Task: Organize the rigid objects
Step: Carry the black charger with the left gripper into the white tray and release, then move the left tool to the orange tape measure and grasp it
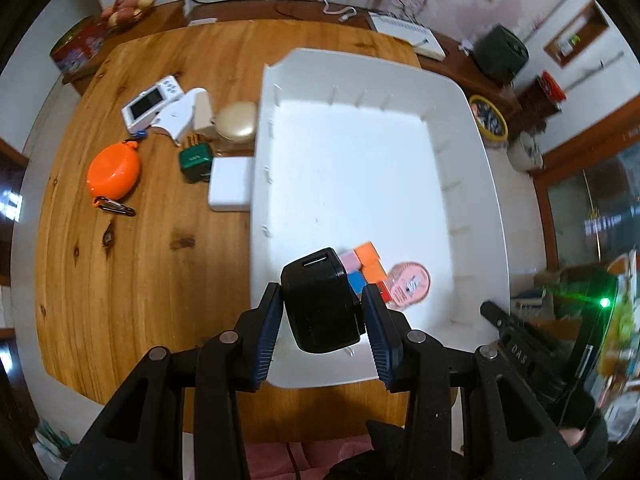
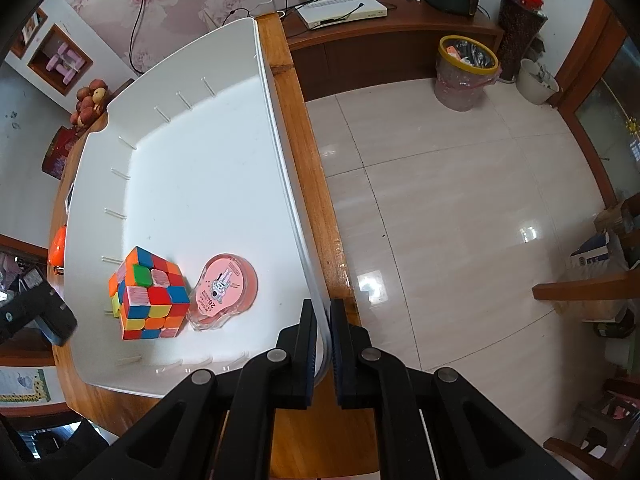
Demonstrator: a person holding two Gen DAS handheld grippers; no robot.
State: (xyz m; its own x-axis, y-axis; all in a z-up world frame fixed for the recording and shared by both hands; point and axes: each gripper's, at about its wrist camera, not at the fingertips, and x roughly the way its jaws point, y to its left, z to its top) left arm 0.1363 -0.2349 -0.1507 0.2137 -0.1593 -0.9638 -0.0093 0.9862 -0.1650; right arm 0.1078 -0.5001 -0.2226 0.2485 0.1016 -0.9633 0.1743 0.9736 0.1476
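Note:
My left gripper [image 1: 322,296] is shut on a black plug adapter [image 1: 320,308], held above the near end of the white bin [image 1: 259,168]. Inside the bin lie a colour cube [image 2: 150,298] and a pink round tape dispenser [image 2: 226,290], side by side near the front wall; both peek out behind the adapter, the cube [image 1: 366,262] and the dispenser [image 1: 412,284]. My right gripper [image 2: 323,314] is shut on the bin's right rim [image 2: 280,152], one finger inside the wall and one outside. The rest of the bin floor is bare.
Left of the bin on the wooden table [image 1: 160,280] lie an orange round case [image 1: 114,176] with a carabiner, a green plug [image 1: 195,162], a white box [image 1: 231,184], a gold compact [image 1: 237,121] and a white handheld device [image 1: 152,102]. The table's right edge [image 2: 316,200] drops to a tiled floor.

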